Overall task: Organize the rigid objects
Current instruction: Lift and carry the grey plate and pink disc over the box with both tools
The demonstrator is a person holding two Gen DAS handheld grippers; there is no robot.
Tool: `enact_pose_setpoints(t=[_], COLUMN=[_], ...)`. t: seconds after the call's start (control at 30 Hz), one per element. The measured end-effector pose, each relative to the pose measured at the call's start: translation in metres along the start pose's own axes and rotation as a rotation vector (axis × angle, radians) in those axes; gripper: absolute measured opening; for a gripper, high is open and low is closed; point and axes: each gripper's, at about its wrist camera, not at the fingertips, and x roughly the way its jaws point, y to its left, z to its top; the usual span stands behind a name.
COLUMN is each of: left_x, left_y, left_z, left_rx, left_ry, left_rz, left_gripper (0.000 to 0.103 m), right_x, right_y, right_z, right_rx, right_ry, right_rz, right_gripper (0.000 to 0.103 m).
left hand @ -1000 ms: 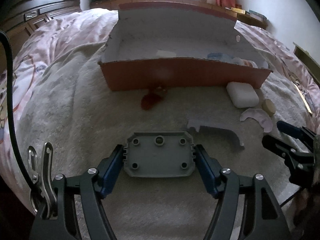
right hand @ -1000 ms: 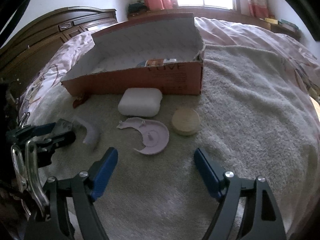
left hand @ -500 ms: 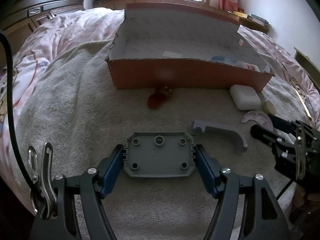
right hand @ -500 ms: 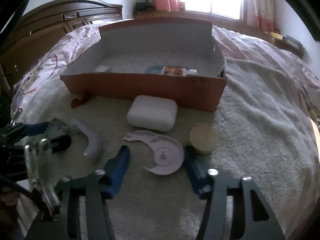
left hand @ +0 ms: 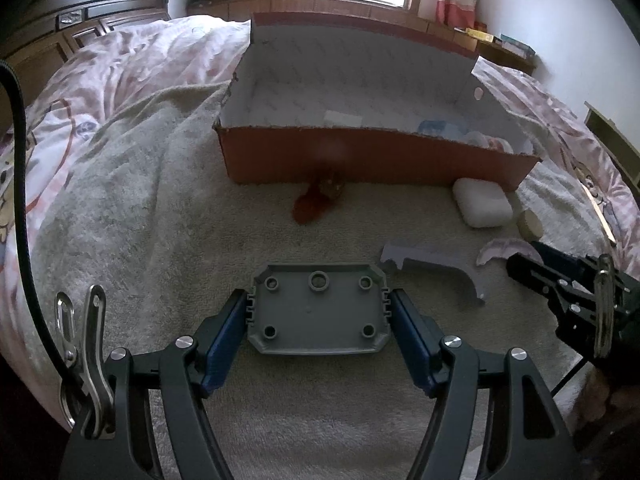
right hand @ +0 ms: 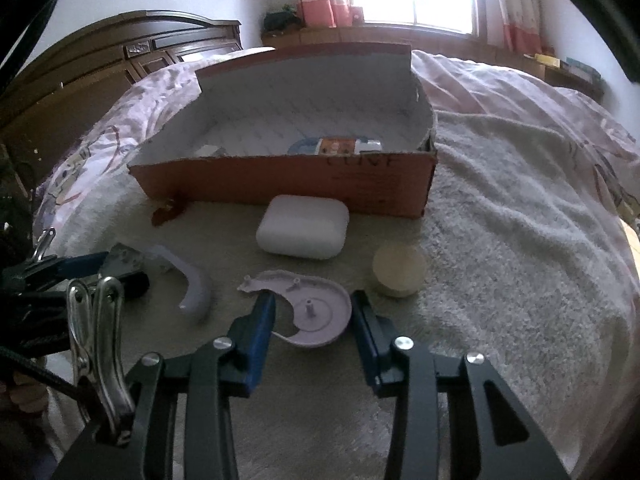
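Left wrist view: the left claw (left hand: pixel 319 322) is clamped on a grey plastic cover (left hand: pixel 319 313) low over the bed (left hand: pixel 132 208), short of the orange box (left hand: pixel 372 158).

Right wrist view: the right claw (right hand: pixel 313 318), just closing, brackets the lilac crescent disc (right hand: pixel 316 312); whether the pads press it, I cannot tell.

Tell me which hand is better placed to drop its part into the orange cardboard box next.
Left, probably. The left gripper already clamps the grey rectangular plastic plate, facing the orange cardboard box. The right gripper has just been closing around the pale lilac crescent-shaped plastic disc.
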Motion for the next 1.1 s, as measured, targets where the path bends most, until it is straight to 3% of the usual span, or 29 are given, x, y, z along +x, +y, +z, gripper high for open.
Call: enact_pose_setpoints(t=[0.53,1.1], left_x=[-0.02,-0.03], left_y=[0.003,-0.004], left_z=[0.021,0.054], left_rx=[0.002,0.024], left_ry=[-0.065,-0.125], left_rz=[0.004,-0.014], left_gripper=[0.071,0.072], right_x=[-0.02,-0.035], right_y=[0.003,0.004], right_z=[0.007,0.036], right_rx=[0.035,0.006], right_ry=[-0.064,-0.152], right_rz=[0.067,0.066], right_gripper=[0.04,0.04])
